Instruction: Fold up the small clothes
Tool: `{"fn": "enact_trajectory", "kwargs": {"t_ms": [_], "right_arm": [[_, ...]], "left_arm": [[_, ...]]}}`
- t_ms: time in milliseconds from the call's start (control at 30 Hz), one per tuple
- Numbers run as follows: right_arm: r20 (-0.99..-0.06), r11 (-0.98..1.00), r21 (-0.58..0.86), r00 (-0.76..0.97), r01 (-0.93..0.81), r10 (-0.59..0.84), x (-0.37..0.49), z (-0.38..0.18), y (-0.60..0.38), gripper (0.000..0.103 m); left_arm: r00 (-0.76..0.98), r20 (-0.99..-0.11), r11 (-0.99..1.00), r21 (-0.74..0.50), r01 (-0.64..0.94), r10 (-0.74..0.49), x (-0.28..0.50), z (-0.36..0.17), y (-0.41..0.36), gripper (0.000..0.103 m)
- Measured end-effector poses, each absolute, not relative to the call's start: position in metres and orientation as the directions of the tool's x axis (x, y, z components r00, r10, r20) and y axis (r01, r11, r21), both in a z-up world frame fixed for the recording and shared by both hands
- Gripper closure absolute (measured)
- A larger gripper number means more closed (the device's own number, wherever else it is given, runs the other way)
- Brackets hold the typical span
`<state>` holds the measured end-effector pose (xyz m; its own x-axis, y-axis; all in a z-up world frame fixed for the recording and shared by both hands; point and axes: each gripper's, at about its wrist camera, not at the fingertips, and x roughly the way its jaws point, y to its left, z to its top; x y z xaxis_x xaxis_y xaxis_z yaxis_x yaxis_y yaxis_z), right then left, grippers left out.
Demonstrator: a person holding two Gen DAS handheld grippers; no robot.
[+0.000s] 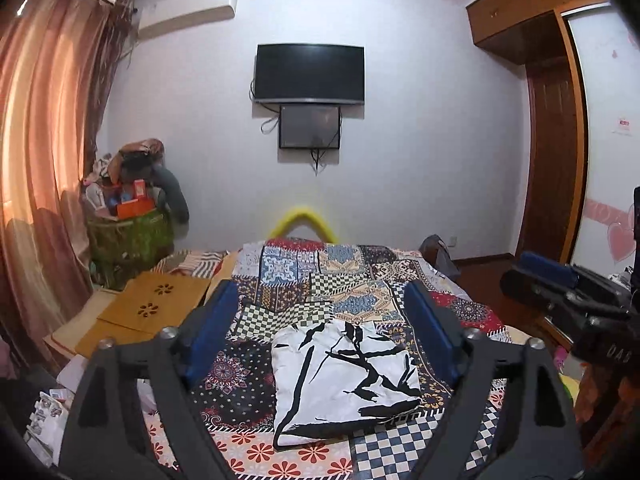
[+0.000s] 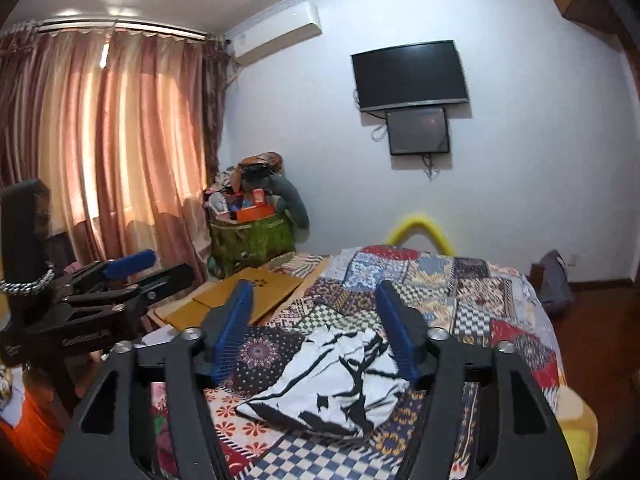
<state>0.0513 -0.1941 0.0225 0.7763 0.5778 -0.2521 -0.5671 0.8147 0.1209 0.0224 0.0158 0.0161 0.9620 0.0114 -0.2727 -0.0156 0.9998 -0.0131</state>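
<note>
While the folded white cloth with black brush-stroke print point(image 1: 344, 380) lies flat on the patchwork-patterned bedspread point(image 1: 304, 280), low in the centre of both views, each gripper hangs above it with nothing held. Wide apart stand the blue pads of the left gripper point(image 1: 324, 324); the right gripper point(image 2: 316, 328) gapes somewhat less. Seemingly the cloth's long axis runs away from both, neither clearly nearer.

Folded garment point(image 1: 344, 380) on bedspread point(image 1: 360, 280) before you; boards point(image 1: 156, 300) left; basket point(image 1: 128, 240) far left; television point(image 1: 310, 74) on far wall.
</note>
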Motion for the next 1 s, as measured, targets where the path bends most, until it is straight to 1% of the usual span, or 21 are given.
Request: {"fn": "enact_trajectory", "kwargs": {"t_ms": [67,133,200,267,400,1000], "right_arm": [[-0.259,0.832,0.114,0.793,-0.542,0.552,0.051,0.018,-0.195,0.023],[-0.266,0.852,0.092,0.812,-0.515,0.520,0.049,0.015,-0.195,0.017],[-0.267,0.859,0.087,0.819,-0.504,0.508,0.046,0.015,-0.197,0.012],[-0.262,0.865,0.085,0.827,-0.494,0.497,0.044,0.016,-0.197,0.002],[-0.249,0.871,0.060,0.837,-0.488,0.486,0.035,0.018,-0.196,0.001],[-0.265,0.871,0.051,0.834,-0.489,0.484,0.030,0.017,-0.193,0.001]], "left_arm": [[0.964,-0.266,1.000,-0.018,-0.021,0.016,0.018,0.015,0.015,0.005],[0.967,-0.256,0.999,-0.025,-0.023,0.016,0.010,0.014,0.015,0.000],[0.968,-0.248,0.999,-0.006,-0.037,0.034,0.005,0.012,0.012,0.000],[0.967,-0.253,0.999,0.006,-0.037,0.038,0.003,0.011,0.010,0.000],[0.966,-0.258,0.999,-0.003,-0.032,0.031,0.000,0.009,0.007,0.000],[0.967,-0.254,0.999,-0.023,-0.037,0.030,0.001,0.008,0.007,0.000]]}}
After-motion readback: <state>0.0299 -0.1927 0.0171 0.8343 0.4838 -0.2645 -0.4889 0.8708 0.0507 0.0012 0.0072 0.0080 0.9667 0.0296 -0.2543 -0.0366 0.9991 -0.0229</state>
